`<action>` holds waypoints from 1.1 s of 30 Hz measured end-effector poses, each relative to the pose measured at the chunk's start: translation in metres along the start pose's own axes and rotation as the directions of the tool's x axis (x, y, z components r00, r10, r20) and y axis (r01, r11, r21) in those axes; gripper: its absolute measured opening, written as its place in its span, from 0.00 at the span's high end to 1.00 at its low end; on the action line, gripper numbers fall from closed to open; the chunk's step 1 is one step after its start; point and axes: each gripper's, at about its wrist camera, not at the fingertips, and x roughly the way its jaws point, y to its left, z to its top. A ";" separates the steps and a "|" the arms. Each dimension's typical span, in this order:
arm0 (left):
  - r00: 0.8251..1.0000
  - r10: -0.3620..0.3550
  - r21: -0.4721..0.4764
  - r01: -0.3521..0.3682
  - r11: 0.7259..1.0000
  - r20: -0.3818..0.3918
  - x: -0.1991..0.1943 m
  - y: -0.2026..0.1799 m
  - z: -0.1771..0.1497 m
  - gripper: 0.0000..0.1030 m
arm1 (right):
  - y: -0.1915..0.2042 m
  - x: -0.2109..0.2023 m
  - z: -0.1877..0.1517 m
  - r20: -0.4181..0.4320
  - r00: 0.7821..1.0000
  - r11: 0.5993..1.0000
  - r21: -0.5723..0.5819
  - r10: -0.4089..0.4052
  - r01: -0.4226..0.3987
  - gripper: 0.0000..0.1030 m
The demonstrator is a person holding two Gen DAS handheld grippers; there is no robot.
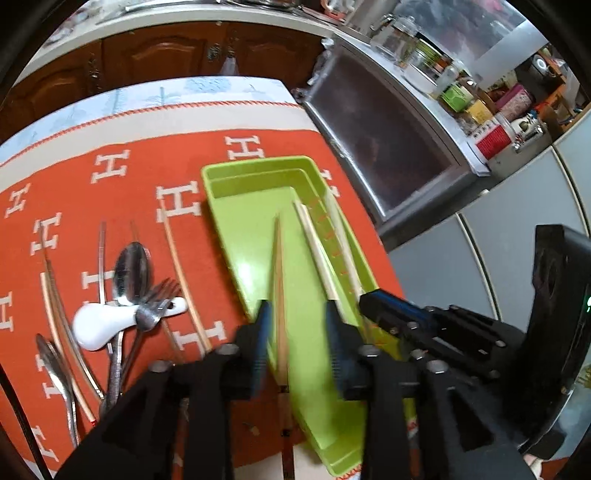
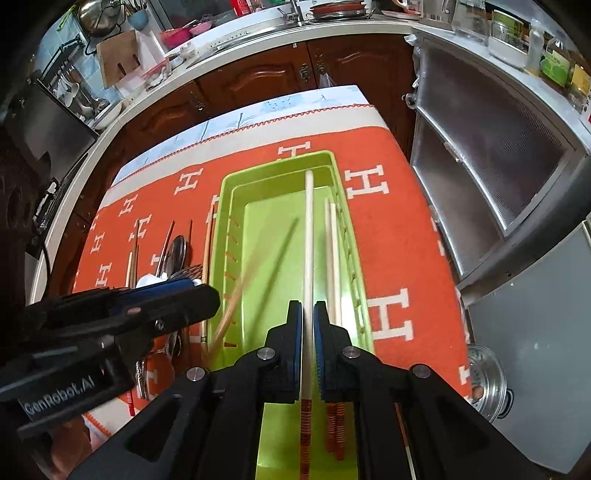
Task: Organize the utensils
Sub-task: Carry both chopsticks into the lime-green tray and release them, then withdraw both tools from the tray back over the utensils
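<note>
Nearest, the left gripper [image 1: 295, 325] hangs with jaws parted, a brown chopstick [image 1: 279, 280] loose between them, while the right gripper [image 2: 308, 332] has its jaws narrowed around a white chopstick [image 2: 308, 236]. Both hover over the near end of the green tray [image 2: 225, 206] on the orange-clothed tabletop [image 2: 399, 236], two more white chopsticks [image 2: 331, 254] lying along its right side. Left of the tray, spoons and forks [image 1: 147, 295] lie heaped.

Home kitchen: sink [image 2: 295, 18], wood cabinets [image 2: 258, 77], jars [image 2: 509, 29].
</note>
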 end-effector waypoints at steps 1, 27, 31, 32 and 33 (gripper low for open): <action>1.000 0.009 0.000 -0.009 1.000 0.008 -0.002 0.001 0.001 0.51 | 0.003 0.000 0.003 -0.002 1.000 1.000 0.001 -0.002 0.002 0.93; 0.925 0.330 -0.017 -0.333 0.943 0.186 -0.154 0.076 -0.015 0.19 | 0.130 -0.102 0.027 0.028 0.975 0.947 -0.247 0.219 -0.206 0.81; 0.926 0.339 -0.027 -0.339 0.940 0.164 -0.150 0.097 -0.027 0.19 | 0.150 -0.085 0.019 -0.007 0.969 0.938 -0.250 0.246 -0.240 0.81; 0.926 0.347 -0.025 -0.348 0.937 0.150 -0.145 0.102 -0.031 0.19 | 0.154 -0.078 0.016 -0.015 0.968 0.936 -0.251 0.249 -0.245 0.81; 0.924 0.357 -0.025 -0.357 0.934 0.138 -0.139 0.107 -0.034 0.20 | 0.156 -0.073 0.014 -0.023 0.967 0.935 -0.251 0.254 -0.252 0.81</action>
